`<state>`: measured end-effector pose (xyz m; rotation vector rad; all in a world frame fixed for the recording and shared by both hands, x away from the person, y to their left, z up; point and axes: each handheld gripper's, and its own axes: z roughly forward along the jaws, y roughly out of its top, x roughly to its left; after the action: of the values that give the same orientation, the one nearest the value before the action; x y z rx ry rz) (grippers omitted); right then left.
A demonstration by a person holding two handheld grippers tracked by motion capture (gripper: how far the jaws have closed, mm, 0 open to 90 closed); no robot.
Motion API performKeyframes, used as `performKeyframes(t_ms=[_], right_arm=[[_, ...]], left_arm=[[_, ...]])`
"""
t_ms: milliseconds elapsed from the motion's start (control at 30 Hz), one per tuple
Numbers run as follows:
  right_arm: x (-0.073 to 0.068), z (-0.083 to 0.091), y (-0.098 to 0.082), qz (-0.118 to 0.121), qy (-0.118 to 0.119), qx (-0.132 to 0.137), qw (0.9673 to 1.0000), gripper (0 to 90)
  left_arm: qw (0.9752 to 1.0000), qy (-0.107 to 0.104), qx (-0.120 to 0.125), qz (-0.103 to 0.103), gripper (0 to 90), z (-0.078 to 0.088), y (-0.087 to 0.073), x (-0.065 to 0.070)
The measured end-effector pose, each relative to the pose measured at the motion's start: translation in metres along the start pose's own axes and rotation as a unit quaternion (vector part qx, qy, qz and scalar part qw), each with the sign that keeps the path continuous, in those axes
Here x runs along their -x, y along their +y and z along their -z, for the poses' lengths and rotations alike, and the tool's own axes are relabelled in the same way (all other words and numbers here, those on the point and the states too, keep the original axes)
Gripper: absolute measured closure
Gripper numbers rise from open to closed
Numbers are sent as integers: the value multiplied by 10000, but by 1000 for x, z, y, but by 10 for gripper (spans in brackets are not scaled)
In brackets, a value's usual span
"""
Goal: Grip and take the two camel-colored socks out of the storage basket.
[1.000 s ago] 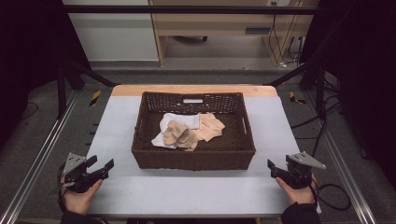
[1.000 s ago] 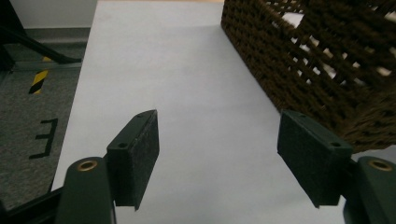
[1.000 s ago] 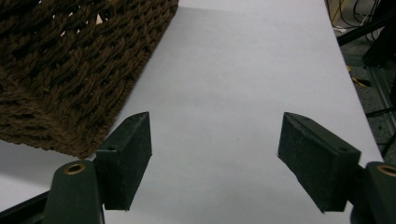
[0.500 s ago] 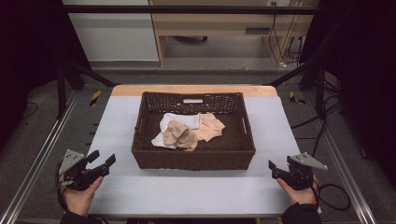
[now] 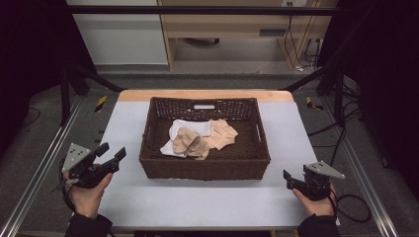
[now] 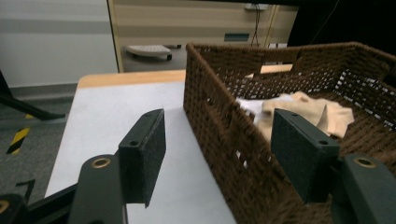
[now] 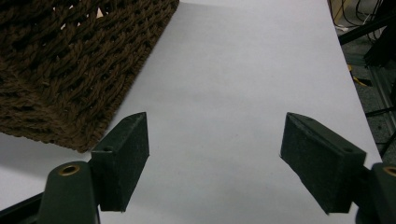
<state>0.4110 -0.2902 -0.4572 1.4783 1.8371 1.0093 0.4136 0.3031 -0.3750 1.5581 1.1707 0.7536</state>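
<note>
At the lower left of the high view, the left gripper is held above the surface, its jaws wide with nothing between them, having just closed a little. In the middle stands the brown basket with the socks inside. At the lower right, the right gripper rests with jaws wide and empty.

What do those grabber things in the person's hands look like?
Each hand holds a black tool: the left gripper and the right gripper. Each has two flat, blocky black jaws with brass-coloured rivets, a grey three-cornered plate on top and a trailing black cable. The person wears dark sleeves.
</note>
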Motion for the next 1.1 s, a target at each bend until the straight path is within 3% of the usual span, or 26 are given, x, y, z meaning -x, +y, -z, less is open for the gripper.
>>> performKeyframes(t_ms=[233,367,533,1100], right_arm=[[1,-1,0,27,-30,-5,10000,234],[1,0,0,4,1,42,10000,231],[0,-2,1,27,26,17,10000,232],[-1,-2,2,67,62,66,9999,234]], left_arm=[[9999,-74,104,55,366,-7,20,8],[9999,-106,90,-15,379,-17,31,17],[9997,-110,68,-186,393,-32,45,35],[9994,-142,114,-290,404,-77,70,80]])
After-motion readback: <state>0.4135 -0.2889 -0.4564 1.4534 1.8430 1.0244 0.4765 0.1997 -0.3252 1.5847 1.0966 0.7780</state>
